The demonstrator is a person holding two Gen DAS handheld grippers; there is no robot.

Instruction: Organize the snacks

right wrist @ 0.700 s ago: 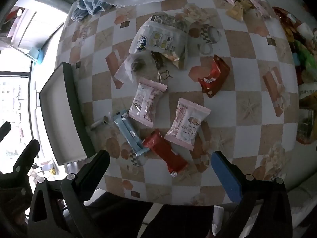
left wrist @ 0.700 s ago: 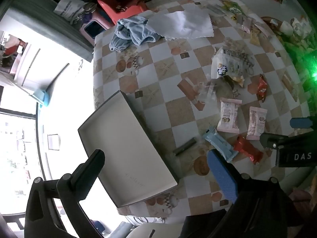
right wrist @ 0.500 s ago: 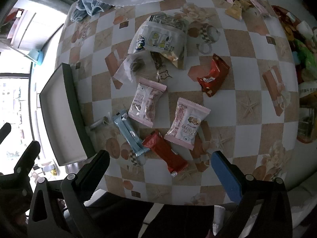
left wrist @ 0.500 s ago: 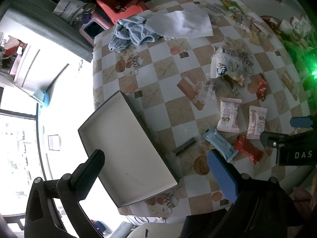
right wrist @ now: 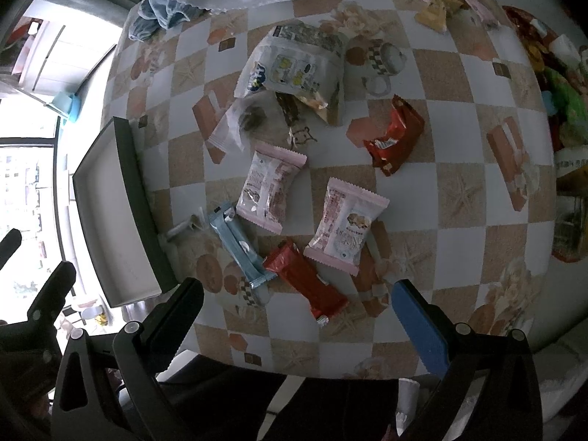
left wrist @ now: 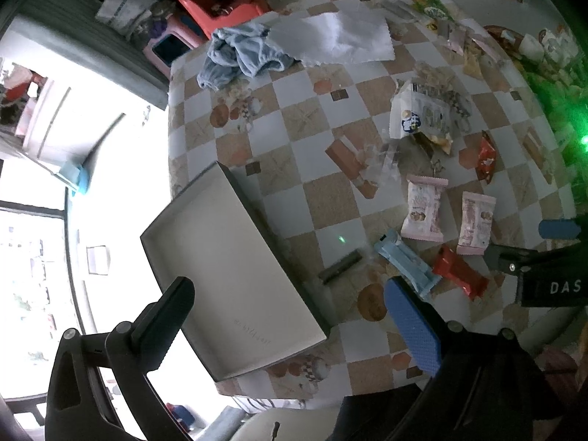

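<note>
A shallow grey box (right wrist: 110, 217) lies open and empty at the left edge of the table, overhanging it. Just right of it, near the front, lie a light blue bar (right wrist: 240, 248) and a red bar (right wrist: 307, 283), both flat and slanting, their near ends close together. Beyond them lie two pink packets (right wrist: 270, 187) (right wrist: 347, 222) side by side, a little apart. Farther right sits a crumpled red wrapper (right wrist: 397, 136). Farther back lies a large white snack bag (right wrist: 297, 66), with a clear packet (right wrist: 242, 125) against its near left corner.
</note>
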